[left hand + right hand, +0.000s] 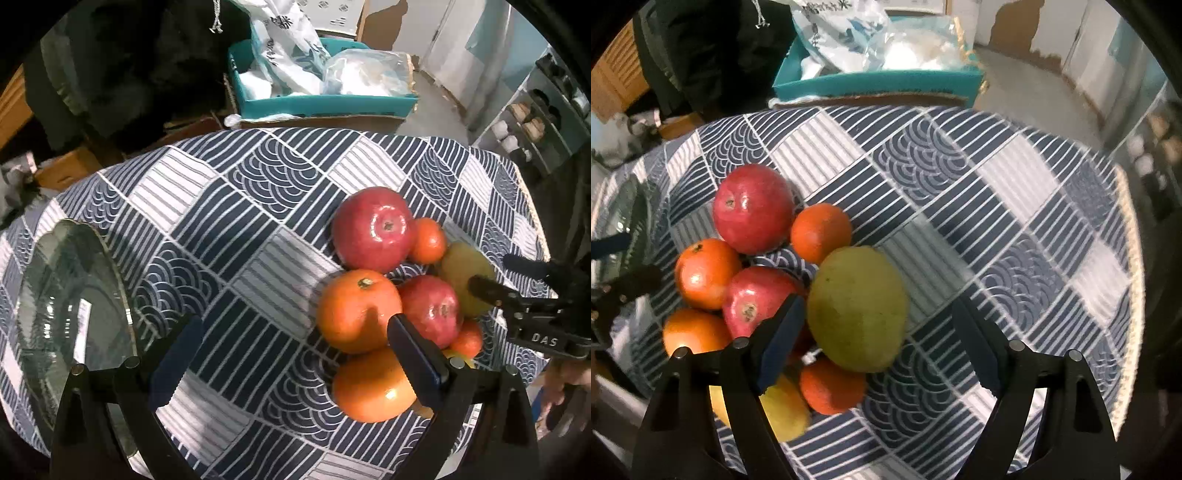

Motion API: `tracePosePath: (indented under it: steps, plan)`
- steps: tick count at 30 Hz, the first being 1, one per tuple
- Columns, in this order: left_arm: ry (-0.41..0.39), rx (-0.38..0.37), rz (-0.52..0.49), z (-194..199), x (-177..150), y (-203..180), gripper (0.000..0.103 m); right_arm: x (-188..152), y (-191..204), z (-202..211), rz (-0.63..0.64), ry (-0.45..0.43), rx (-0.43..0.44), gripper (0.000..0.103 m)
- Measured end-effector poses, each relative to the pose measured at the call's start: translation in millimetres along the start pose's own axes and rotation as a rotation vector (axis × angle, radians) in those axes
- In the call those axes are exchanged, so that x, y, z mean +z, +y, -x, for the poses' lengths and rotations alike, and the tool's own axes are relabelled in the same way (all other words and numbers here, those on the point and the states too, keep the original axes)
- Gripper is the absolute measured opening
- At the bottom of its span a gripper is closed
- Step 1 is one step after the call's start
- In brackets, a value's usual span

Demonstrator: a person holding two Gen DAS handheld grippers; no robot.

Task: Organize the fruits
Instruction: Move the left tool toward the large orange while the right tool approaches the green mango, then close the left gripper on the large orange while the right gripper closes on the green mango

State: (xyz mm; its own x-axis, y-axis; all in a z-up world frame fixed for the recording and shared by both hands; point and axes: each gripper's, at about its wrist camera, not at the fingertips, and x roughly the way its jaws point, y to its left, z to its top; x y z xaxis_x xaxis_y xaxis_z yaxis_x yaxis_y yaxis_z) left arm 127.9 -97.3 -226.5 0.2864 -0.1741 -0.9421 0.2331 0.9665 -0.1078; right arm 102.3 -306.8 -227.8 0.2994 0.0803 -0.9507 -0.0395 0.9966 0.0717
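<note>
While the left wrist view is being taken in, the left gripper (295,365) is being seen with its jaws spread wide over the patterned tablecloth (229,229), nothing being held between them. Its right finger (417,362) is being shown in front of a pile of fruit: a large red apple (373,229) at the far side, a small orange (428,240) just beside it, a big orange (354,310) nearer, a second red apple (432,310) touching it, and another orange (373,387) closest to the camera. A green pear (461,269) is being partly hidden by the right gripper (506,277), which is reaching in from the right edge. A clear glass plate (74,295) is lying on the cloth at the left, well apart from the fruit. A teal box (317,103) holding plastic bags is standing beyond the table.

Where the right wrist view is being considered, the right gripper (879,339) is being held with its jaws wide apart, and the green pear (857,306) is lying between them, close to the left finger (783,343); whether that pad is touching it cannot be told. The right finger (975,347) is standing clear of the pear, over bare cloth. The apples (753,206), the oranges (705,273) and a yellow fruit (786,410) are being clustered at the left of the pear.
</note>
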Motion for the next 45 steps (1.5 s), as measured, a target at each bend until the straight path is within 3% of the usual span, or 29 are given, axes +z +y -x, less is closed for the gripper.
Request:
tracePosePath:
  steps: [7,18,23,24,27,29,38,45]
  plan:
    - [0.014,-0.032,-0.017,-9.2,3.8,-7.7,0.101,2.3,-6.7,-21.9,-0.065,0.054,0.072,0.079]
    - [0.096,-0.129,0.037,-40.3,6.3,-7.9,0.101,3.5,-18.2,-29.5,-0.150,0.093,0.157,0.077]
    - [0.133,-0.194,0.061,-52.9,1.3,-9.1,0.087,0.3,-25.5,-31.4,-0.193,0.103,0.203,0.077]
    - [0.133,-0.206,0.064,-52.9,0.1,-9.8,0.086,-0.5,-26.1,-30.2,-0.192,0.101,0.205,0.073]
    - [0.116,-0.256,0.055,-48.6,0.0,-13.2,0.067,1.7,-22.6,-27.0,-0.168,0.089,0.203,0.070]
    - [0.117,-0.237,0.036,-45.9,0.5,-17.5,0.065,0.9,-19.5,-24.2,-0.132,0.078,0.170,0.070]
    - [0.036,0.007,-0.096,-31.1,-2.8,-20.4,0.065,-6.1,-16.0,-16.9,0.001,0.041,-0.045,0.070]
    - [0.031,-0.003,-0.103,-34.2,2.4,-17.0,0.066,-2.3,-9.3,-25.6,0.035,0.054,-0.081,0.070]
